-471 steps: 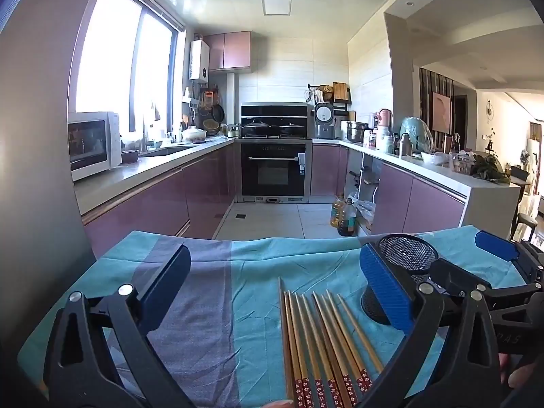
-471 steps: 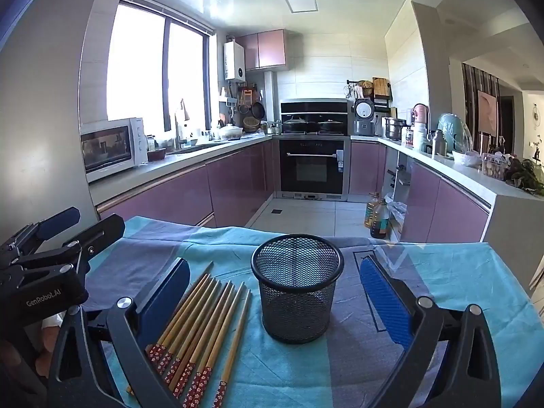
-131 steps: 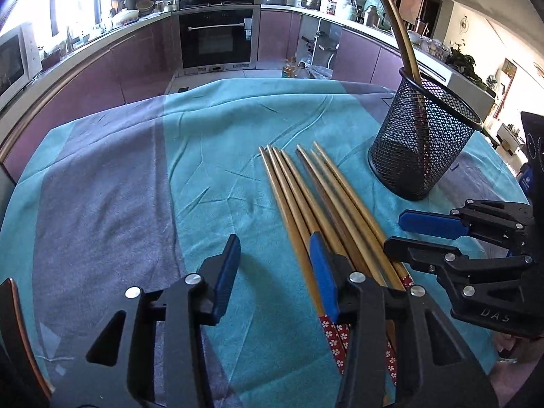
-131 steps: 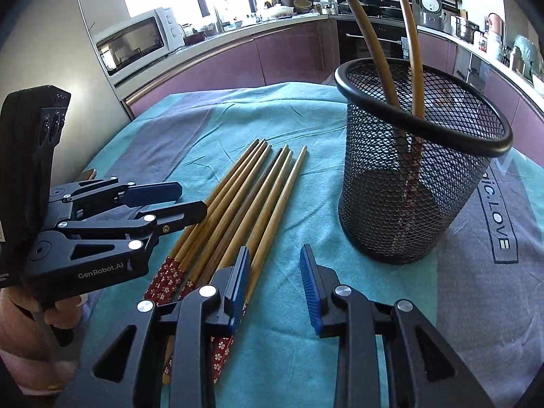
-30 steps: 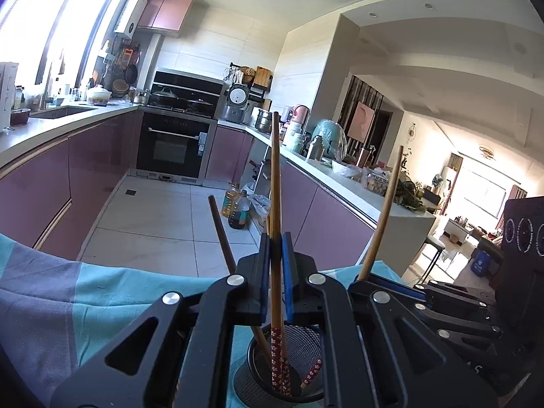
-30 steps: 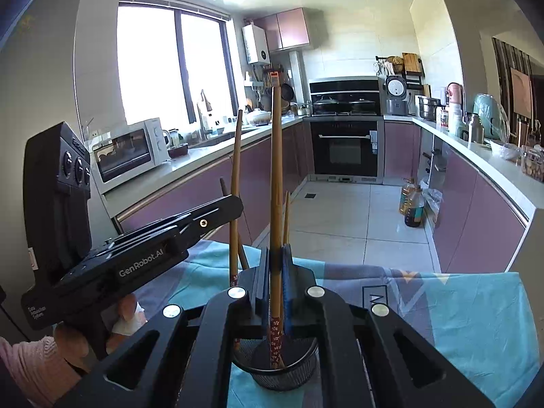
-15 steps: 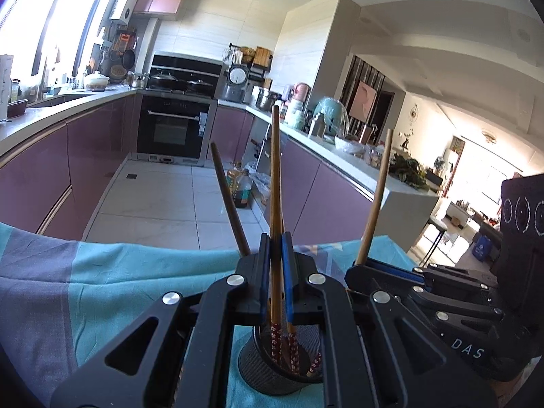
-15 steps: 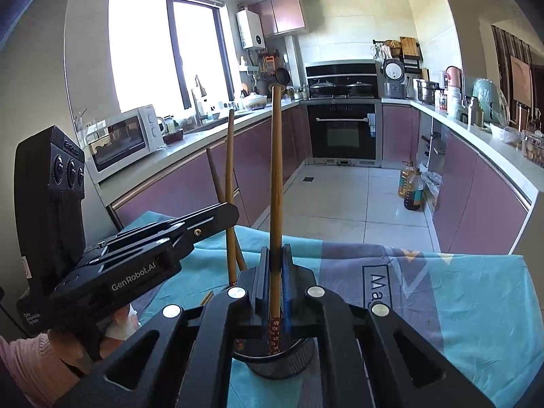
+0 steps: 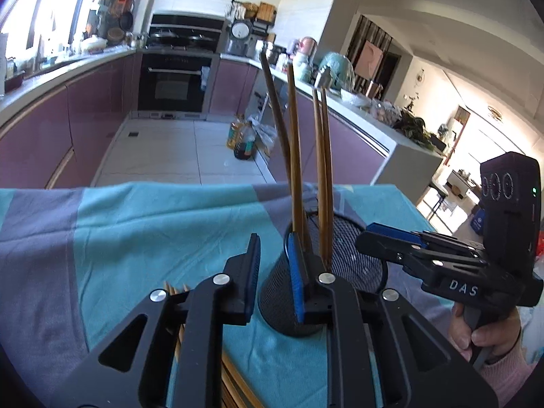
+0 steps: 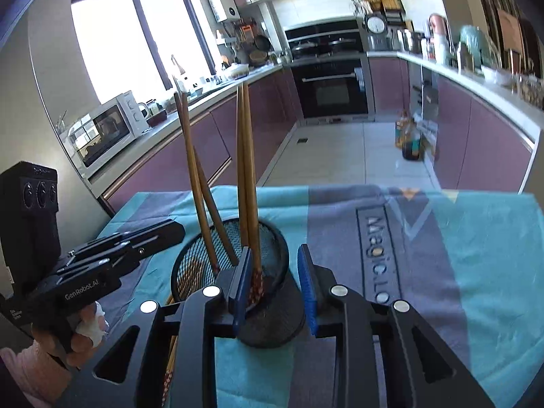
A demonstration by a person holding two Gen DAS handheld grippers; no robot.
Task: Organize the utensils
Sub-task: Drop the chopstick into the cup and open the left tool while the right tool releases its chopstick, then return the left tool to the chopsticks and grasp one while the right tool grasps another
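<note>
Take the cup (image 9: pixel 335 255) as your landmark: a black mesh holder standing upright on the cloth (image 9: pixel 142 234), toward the cloth's right half in your left camera.

Left of the cup the cloth runs bare and wide out to its far edge, beyond which the tiled floor (image 9: pixel 170 149) lies open. Close in on that side, under your left gripper (image 9: pixel 273 270), the tips of the loose chopsticks (image 9: pixel 176 289) still lying on the cloth peek out beside the left finger; more of their shafts show below the gripper's frame.

Your left gripper has just been opening, and its jaws now stand a little apart with nothing between them. Its right pad sits against the cup's near-left rim (whether it touches I cannot tell).

Four sticks (image 9: pixel 295 156) stand in the cup, leaning as two loose pairs, patterned ends down.

Your right gripper (image 10: pixel 275 284) has likewise just been opening; its jaws are parted and empty, straddling the cup's near wall, the left pad just beside one pair of standing sticks.

Right of the cup, in the right camera, the cloth is clear across its grey printed band (image 10: pixel 377 258) to the right edge. In the left camera the table's far right corner lies just behind the cup.
</note>
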